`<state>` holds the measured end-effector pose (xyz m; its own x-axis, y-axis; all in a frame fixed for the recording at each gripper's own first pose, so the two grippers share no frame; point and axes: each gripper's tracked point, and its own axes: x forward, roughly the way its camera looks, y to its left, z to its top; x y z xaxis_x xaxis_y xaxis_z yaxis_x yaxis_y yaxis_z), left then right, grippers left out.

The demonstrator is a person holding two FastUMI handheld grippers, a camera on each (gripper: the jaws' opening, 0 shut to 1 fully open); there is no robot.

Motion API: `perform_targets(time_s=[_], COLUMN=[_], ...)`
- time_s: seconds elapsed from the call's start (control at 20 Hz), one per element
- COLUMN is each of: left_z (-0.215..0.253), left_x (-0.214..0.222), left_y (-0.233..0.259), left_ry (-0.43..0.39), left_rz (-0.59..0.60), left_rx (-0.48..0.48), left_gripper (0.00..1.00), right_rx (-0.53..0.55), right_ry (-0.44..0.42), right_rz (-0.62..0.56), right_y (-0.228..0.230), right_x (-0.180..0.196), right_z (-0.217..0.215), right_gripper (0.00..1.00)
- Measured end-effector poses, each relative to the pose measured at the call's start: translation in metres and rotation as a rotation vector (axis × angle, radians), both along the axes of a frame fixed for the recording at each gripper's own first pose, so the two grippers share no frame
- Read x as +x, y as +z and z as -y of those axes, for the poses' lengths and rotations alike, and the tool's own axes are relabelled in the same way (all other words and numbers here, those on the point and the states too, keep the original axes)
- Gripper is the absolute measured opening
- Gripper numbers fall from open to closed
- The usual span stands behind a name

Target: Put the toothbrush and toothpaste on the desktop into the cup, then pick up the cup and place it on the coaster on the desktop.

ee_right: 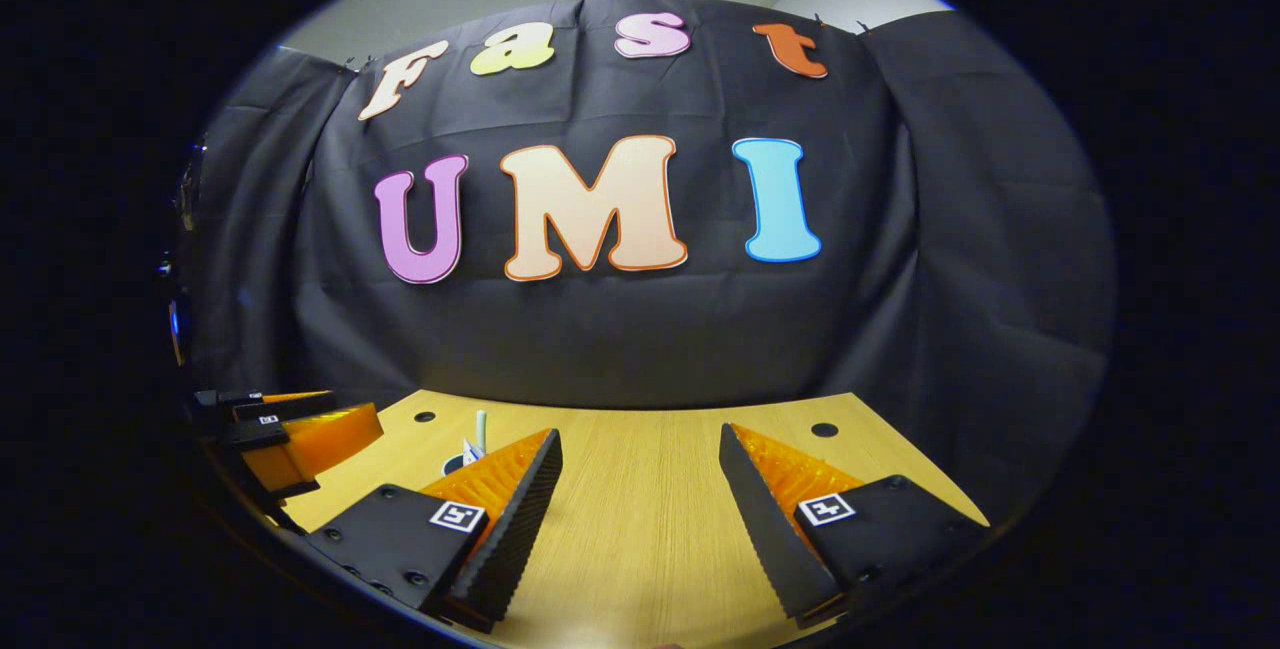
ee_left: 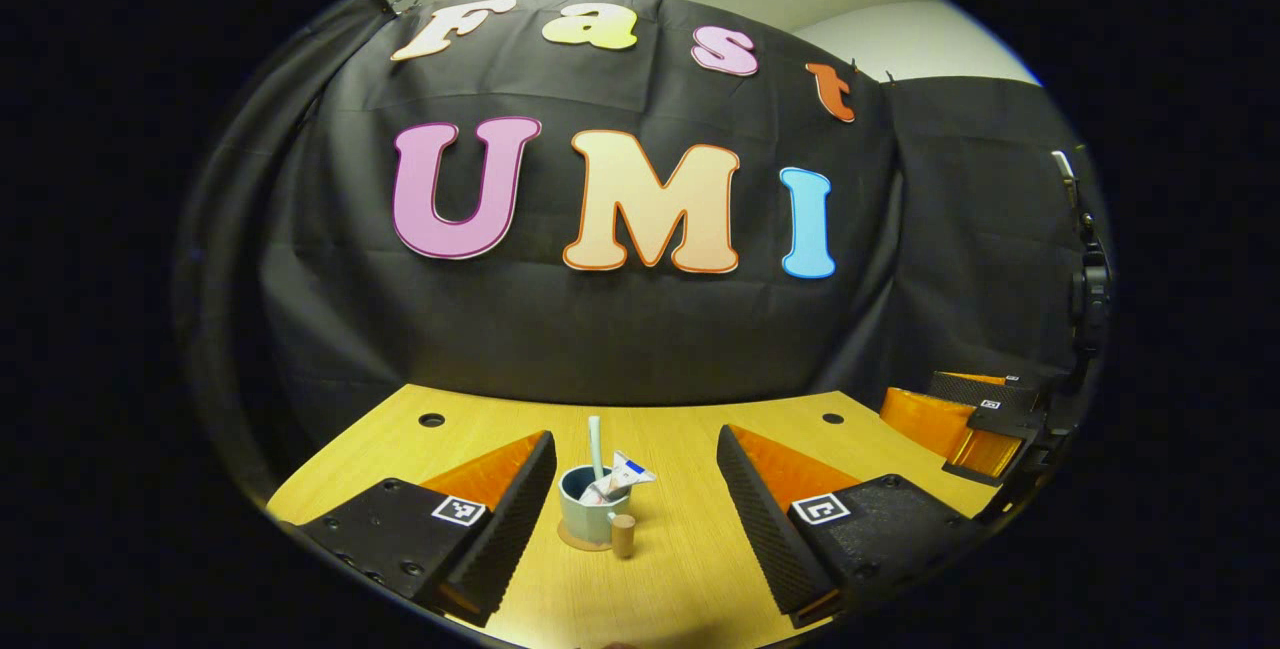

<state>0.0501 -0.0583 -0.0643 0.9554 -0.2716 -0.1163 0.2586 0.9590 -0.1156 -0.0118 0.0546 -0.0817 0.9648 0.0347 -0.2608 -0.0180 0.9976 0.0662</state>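
In the left gripper view the left gripper (ee_left: 636, 509) sits at the bottom of the frame with its two black ribbed fingers spread wide and nothing between the pads. Straight ahead, in the lower centre of the frame and framed by that gap, the pale green cup (ee_left: 592, 514) stands upright on the round coaster (ee_left: 578, 538), well clear of both fingers. The white toothbrush (ee_left: 596, 446) rises straight out of the cup, and the toothpaste (ee_left: 620, 479) tube leans out toward the right of its rim. The wooden desktop (ee_left: 680, 569) spreads below, and the other gripper's orange and black body shows at the right edge. In the right gripper view the right gripper (ee_right: 640, 509) is likewise wide apart and empty over bare desktop; the toothbrush tip peeks above its left finger in the lower left of the frame, with the cup mostly hidden behind that finger.
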Motion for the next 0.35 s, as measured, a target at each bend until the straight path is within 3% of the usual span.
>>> perform_targets(time_s=[0.35], left_z=[-0.003], left_x=[-0.005], left_y=[0.026], left_ry=[0.009], left_rz=[0.042], left_rx=[-0.008], left_gripper=[0.95], right_rx=[-0.01], right_ry=[-0.018], right_rz=[0.049], right_y=[0.025], right_x=[-0.001], right_z=[0.006], right_gripper=[0.98])
